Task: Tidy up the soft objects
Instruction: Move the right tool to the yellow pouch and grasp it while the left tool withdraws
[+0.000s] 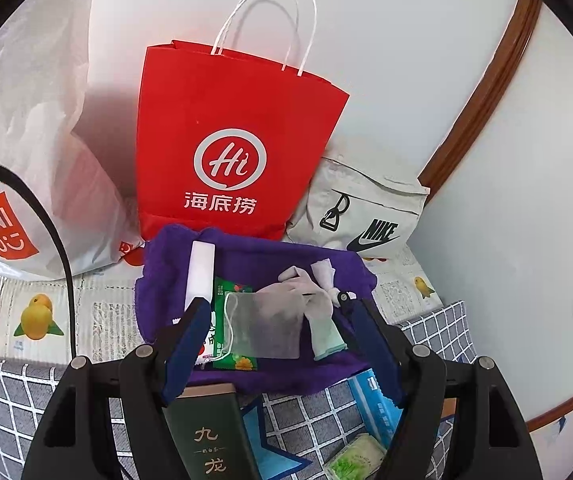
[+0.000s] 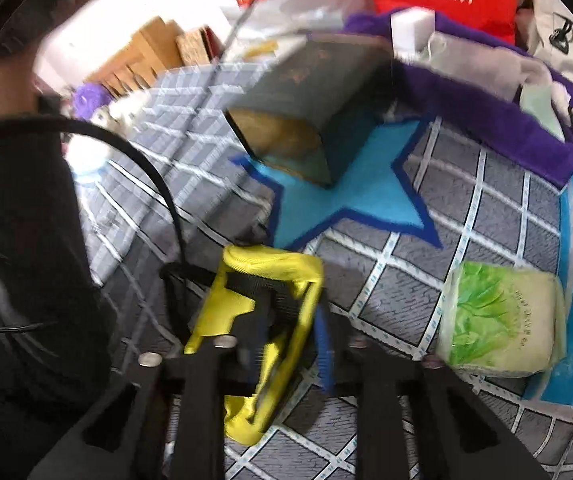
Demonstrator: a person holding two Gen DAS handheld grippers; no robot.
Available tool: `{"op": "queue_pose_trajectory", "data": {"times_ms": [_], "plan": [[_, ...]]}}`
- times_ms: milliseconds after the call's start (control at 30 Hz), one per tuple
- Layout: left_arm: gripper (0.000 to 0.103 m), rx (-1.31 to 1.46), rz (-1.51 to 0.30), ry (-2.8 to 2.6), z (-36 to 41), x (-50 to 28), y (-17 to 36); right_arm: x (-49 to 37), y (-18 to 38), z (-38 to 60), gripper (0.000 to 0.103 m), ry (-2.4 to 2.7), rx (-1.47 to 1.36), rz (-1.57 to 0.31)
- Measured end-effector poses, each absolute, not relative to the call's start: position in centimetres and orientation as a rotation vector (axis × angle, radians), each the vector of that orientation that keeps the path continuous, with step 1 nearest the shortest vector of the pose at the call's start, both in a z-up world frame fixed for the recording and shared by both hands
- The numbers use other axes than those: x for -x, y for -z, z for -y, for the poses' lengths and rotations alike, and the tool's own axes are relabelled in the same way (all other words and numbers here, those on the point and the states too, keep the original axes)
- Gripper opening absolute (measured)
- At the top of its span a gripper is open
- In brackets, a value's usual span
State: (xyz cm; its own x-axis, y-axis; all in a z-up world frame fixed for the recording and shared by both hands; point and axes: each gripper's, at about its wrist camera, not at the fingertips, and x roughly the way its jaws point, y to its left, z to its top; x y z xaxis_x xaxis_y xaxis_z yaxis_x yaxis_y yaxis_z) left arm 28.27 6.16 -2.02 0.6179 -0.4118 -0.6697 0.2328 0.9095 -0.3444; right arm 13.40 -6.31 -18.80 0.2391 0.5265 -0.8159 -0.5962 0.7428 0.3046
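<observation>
Purple towel (image 1: 246,376), gloves (image 1: 318,312) on it

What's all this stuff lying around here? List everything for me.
paper bag: one, red, upright at the wall
plastic bag: one, white, left of it
cloth bag: one, pale grey, right of it
towel: one, purple, in front of the bags
mesh pouch: one, see-through, on the towel
glove: one, pale, on the towel
box: one, dark green, on the checked mat
tissue pack: one, green and white, on the mat
strap: one, yellow, in the right gripper
left gripper: open above the towel
right gripper: closed on the strap
</observation>
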Motion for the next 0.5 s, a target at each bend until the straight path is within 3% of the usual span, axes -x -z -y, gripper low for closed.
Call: {"op": "queue_pose_trajectory", "data": {"times_ms": [500], "plan": [[0.072,0.030,-0.852,0.424,-0.8,-23.7,1.2,-9.9,11.1,18.9,0.016,-0.559,-0.090,-0.848]]}}
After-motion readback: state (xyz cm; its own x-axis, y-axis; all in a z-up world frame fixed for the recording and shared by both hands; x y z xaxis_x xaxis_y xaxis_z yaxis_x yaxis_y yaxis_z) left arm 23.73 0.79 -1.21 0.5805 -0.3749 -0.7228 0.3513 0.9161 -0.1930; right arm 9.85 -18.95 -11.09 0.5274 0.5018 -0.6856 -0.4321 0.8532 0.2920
